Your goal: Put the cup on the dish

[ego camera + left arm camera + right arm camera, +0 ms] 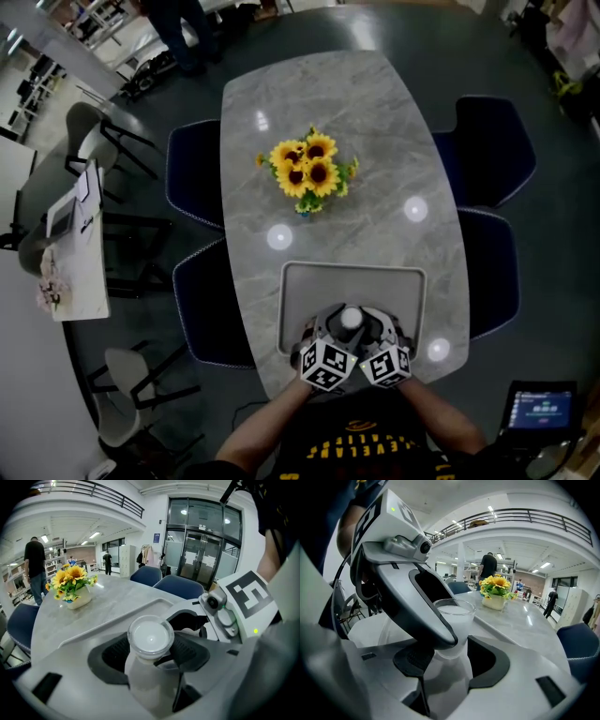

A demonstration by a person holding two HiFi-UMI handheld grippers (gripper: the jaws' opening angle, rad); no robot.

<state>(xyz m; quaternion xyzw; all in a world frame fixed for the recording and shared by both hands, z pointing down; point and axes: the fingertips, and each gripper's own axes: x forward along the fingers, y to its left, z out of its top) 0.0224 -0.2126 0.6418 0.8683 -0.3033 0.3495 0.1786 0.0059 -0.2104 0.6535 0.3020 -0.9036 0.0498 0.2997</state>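
A frosted white cup (pixel 351 319) hangs over the near end of the grey tray (pixel 309 281), held between both grippers. In the left gripper view the cup (pixel 150 641) stands upright with the left gripper (pixel 151 657) shut on it, a black pad pressing on each side. The right gripper (pixel 452 656) is shut on the same cup (pixel 454 620) from the opposite side, and a jaw of the left gripper crosses in front of it. From the head view the left gripper (pixel 337 326) and right gripper (pixel 367 326) meet at the cup. No separate dish shows.
A vase of sunflowers (pixel 309 173) stands mid-table beyond the tray. Dark blue chairs (pixel 197 178) flank the grey marble table (pixel 375 122) on both sides. A person (pixel 35 569) stands far off in the hall.
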